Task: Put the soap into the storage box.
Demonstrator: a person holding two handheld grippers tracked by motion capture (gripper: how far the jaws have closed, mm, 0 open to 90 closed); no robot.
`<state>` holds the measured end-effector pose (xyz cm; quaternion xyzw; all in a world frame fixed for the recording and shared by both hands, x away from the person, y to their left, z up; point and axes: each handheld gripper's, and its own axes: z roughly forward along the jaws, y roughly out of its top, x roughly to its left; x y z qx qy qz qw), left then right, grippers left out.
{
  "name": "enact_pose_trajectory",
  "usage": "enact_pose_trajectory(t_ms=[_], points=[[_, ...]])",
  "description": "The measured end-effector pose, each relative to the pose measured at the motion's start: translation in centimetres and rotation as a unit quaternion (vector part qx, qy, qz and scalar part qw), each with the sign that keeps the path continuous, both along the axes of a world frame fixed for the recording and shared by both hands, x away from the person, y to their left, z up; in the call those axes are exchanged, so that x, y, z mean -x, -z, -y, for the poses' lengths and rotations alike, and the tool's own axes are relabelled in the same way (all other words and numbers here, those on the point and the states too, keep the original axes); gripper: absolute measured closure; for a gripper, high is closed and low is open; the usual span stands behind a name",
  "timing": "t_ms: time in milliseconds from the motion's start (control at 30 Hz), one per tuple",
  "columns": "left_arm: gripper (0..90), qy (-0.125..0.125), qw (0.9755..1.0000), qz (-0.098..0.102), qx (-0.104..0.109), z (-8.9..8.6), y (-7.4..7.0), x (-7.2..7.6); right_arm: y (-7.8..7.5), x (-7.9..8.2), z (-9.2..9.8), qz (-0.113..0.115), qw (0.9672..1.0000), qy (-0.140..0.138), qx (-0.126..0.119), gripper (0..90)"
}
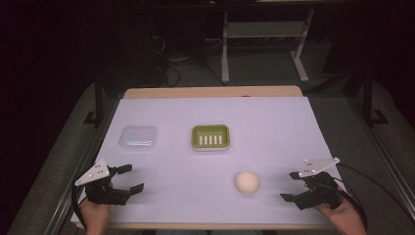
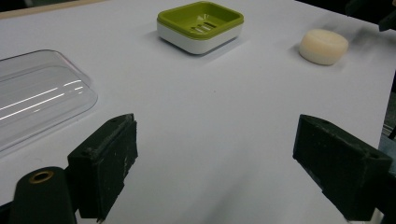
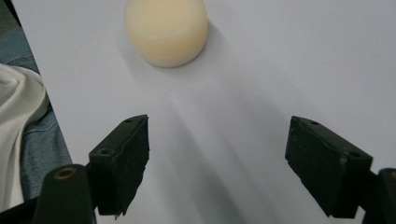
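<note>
**Both grippers open and empty at the near table corners**

The white table cover (image 1: 274,127) carries three items. A green soap dish (image 1: 211,136) with a white base sits near the centre. A clear plastic lid (image 1: 138,137) lies at 9 o'clock from the dish, well apart from it. A round cream soap bar (image 1: 247,181) lies at 5 o'clock from the dish, on the bare cover.

The left gripper (image 1: 128,178) is at the near left corner, jaws spread wide, holding nothing. The right gripper (image 1: 291,186) is at the near right corner, jaws spread wide, holding nothing. The soap bar lies at 9 o'clock from the right gripper, near it but not touching.
</note>
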<state>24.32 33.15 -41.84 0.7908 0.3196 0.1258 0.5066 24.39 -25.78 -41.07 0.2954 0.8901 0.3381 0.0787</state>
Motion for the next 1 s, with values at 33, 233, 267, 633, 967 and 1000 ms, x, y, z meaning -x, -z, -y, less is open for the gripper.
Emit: enact_pose_trajectory(t_ms=[33, 233, 267, 633, 967, 1000], points=[[13.1, 0.0, 1.0, 0.0, 0.001, 0.0, 0.0, 0.0, -0.2, -0.1, 0.0, 0.001, 1.0, -0.002, -0.002, 20.8], [13.1, 0.001, 1.0, -0.001, 0.002, 0.0, 0.0, 0.0, -0.8, -0.7, -0.6, -0.004, 0.9999, -0.011, -0.001, 19.6], [13.1, 0.001, 1.0, -0.001, 0.001, 0.0, 0.0, 0.0, -0.9, -0.9, -0.8, -0.008, 0.9999, -0.013, 0.0, 19.4], [13.1, 0.0, 1.0, 0.0, 0.002, -0.1, 0.0, 0.0, -1.1, -2.4, -3.7, -0.021, 0.9992, -0.033, 0.012, 18.3], [13.1, 0.001, 1.0, 0.002, 0.002, -0.1, 0.0, 0.0, -1.3, -3.0, -5.2, -0.027, 0.9984, -0.049, 0.012, 16.2], [13.1, 0.001, 1.0, 0.002, 0.001, -0.1, 0.0, 0.0, -1.3, -3.0, -5.4, -0.026, 0.9984, -0.05, 0.011, 15.8]])
